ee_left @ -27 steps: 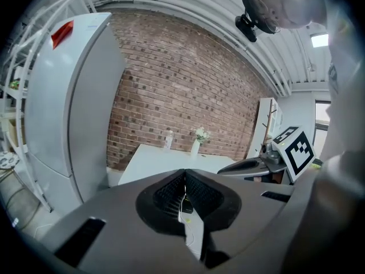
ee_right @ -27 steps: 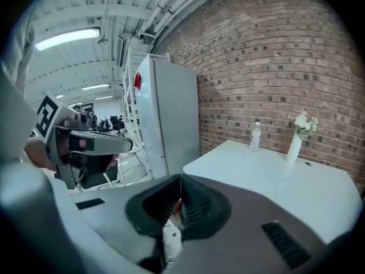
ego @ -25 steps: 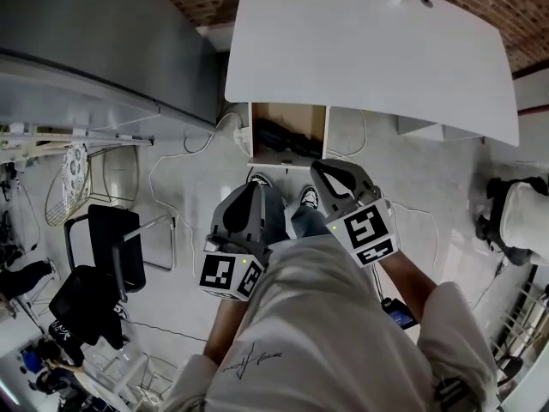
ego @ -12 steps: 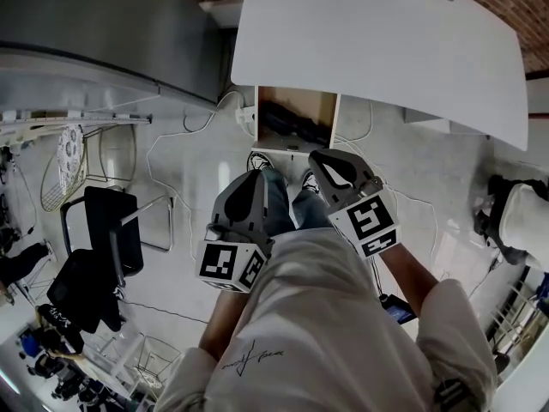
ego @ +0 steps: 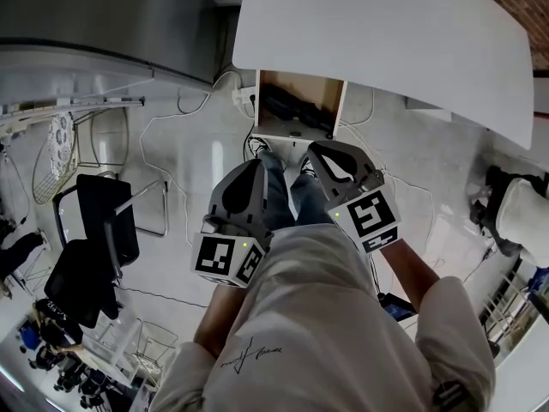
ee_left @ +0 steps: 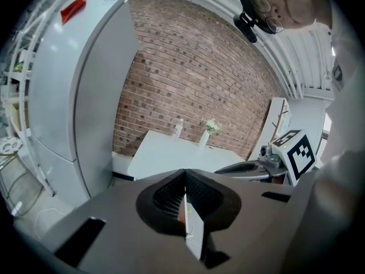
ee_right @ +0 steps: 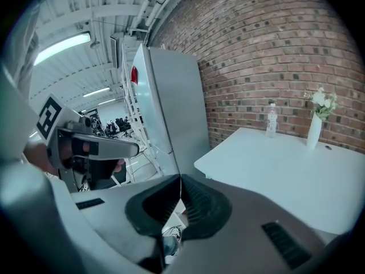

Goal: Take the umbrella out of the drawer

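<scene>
1. Under the near edge of the white table, the wooden drawer stands pulled open. The black umbrella lies on its floor, long axis running across the drawer's width and slightly slanted.
2. Both grippers point toward the drawer but stop short of its front, so the umbrella lies ahead of their tips, untouched.
3. In the head view the right gripper looks nearer the drawer front. The left gripper sits a little further back, over the person's legs.
4. Each gripper's own view shows its jaws pressed together with nothing between them. Whichever reaches in would probably have to spread first, then close across the umbrella's length rather than along it.
</scene>
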